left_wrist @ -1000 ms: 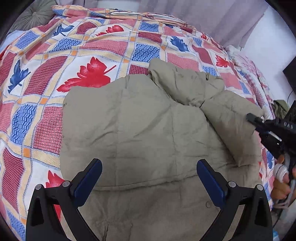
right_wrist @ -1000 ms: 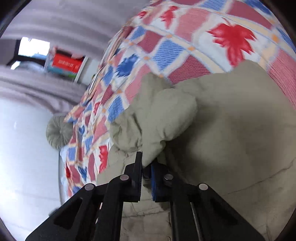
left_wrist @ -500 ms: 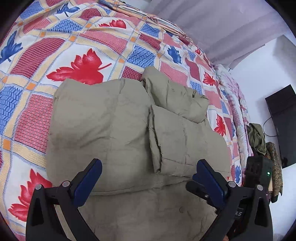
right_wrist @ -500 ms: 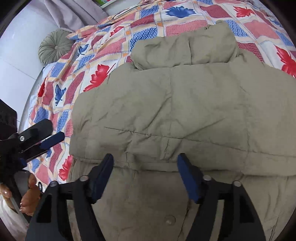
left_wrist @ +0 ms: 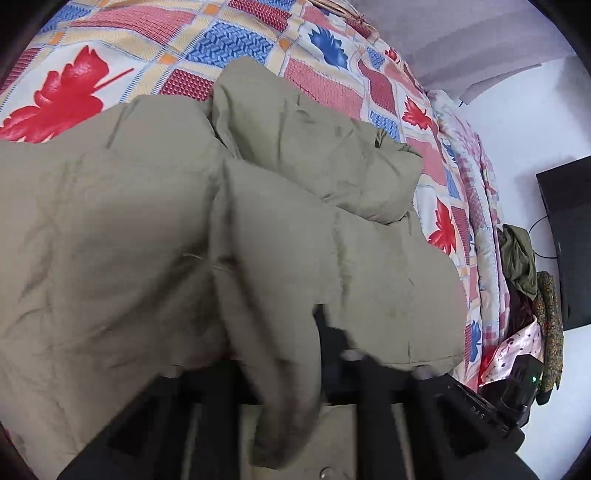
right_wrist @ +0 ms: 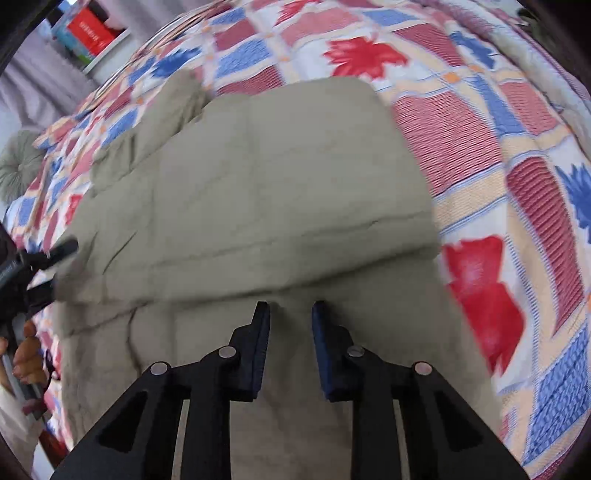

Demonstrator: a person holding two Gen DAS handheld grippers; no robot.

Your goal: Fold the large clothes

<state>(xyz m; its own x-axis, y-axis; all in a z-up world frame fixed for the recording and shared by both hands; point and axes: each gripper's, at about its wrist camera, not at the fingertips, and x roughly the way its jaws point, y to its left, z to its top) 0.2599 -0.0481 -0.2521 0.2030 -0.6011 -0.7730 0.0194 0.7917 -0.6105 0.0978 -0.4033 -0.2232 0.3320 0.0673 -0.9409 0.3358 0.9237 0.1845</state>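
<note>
An olive padded jacket (left_wrist: pixel 110 240) lies spread on the bed, with one sleeve (left_wrist: pixel 332 258) folded across its body. In the left wrist view my left gripper (left_wrist: pixel 284 362) is pressed low into the near edge. Its jaws are closing and a fold of the jacket bunches between them, hiding the pads. The right wrist view shows the left gripper (right_wrist: pixel 59 266) at the jacket's (right_wrist: pixel 277 177) left edge, pinching fabric. My right gripper (right_wrist: pixel 290 314) hovers over the jacket's lower part, its jaws closing with a narrow gap and nothing pressed between the pads.
A quilt (left_wrist: pixel 258 44) with red and blue leaves covers the bed. Right of the bed are a heap of clothes (left_wrist: pixel 524 266) and a dark screen (left_wrist: pixel 569 240). A round grey cushion (right_wrist: pixel 18 166) and a shelf (right_wrist: pixel 88 33) are far left. A person's hand (right_wrist: pixel 26 354) holds the left gripper.
The left gripper dropped onto the jacket's near edge and went from wide open to closed round a fold. The right gripper let go of the sleeve, opened, swung over the lower part and narrowed again.
</note>
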